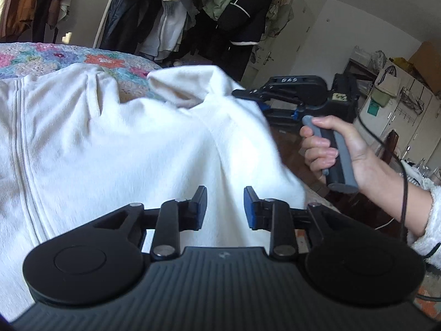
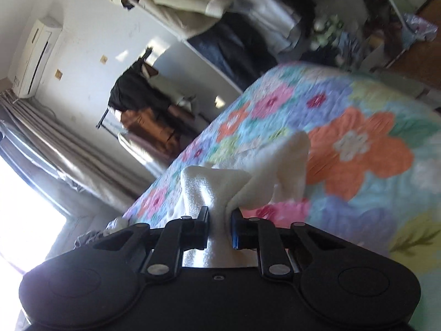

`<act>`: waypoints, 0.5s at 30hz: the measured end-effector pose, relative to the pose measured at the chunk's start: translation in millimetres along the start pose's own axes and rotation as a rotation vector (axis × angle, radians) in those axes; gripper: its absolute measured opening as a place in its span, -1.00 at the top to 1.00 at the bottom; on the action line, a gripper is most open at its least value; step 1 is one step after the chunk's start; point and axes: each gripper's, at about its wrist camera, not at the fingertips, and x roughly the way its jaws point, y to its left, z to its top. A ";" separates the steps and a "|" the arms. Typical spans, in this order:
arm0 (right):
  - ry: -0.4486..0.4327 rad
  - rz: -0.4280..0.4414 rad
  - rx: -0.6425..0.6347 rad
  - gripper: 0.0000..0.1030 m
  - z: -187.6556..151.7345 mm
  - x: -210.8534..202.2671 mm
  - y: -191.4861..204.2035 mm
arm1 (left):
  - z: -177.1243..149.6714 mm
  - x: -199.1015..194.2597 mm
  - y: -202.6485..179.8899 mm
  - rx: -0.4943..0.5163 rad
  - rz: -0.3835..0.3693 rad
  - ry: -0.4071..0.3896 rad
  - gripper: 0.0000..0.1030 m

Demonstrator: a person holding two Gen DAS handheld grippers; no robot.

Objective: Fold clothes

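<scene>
Nearest the left wrist camera, the left gripper [image 1: 225, 207] stands with its jaws apart, the pads clear of the cloth and nothing pinched between them; the white fleece [image 1: 137, 143] lies just beyond and beneath its fingertips, spread over the bed with its zip running down the left side. To the right, a hand [image 1: 339, 151] clasps the grey handle of the right gripper [image 1: 248, 93], whose tips meet the fleece's raised right edge. In the right wrist view, the right gripper [image 2: 219, 227] is clamped on a bunched fold of the fleece [image 2: 220, 184], which fans out past the pads and lifts off the floral quilt [image 2: 358, 143]. The quilt stretches away beyond it, blurred. Farther off, hung clothes [image 1: 171, 13] crowd a rack along the wall, and cupboards [image 1: 399, 110] with bags stand at the far right.
</scene>
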 end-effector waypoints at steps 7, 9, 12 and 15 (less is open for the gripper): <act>-0.041 -0.198 -0.090 0.71 -5.6 -42.8 -37.4 | -16.6 41.7 8.6 -0.020 0.123 0.237 0.38; -0.015 -0.252 -0.113 0.71 -12.3 -41.5 -44.9 | -19.7 48.4 11.7 -0.039 0.124 0.267 0.38; -0.034 -0.296 -0.167 0.72 -17.2 -46.1 -43.4 | -21.6 53.3 13.2 -0.049 0.124 0.288 0.34; -0.082 -0.352 -0.325 0.73 -24.3 -52.0 -15.7 | -21.4 52.0 11.1 -0.044 0.123 0.286 0.31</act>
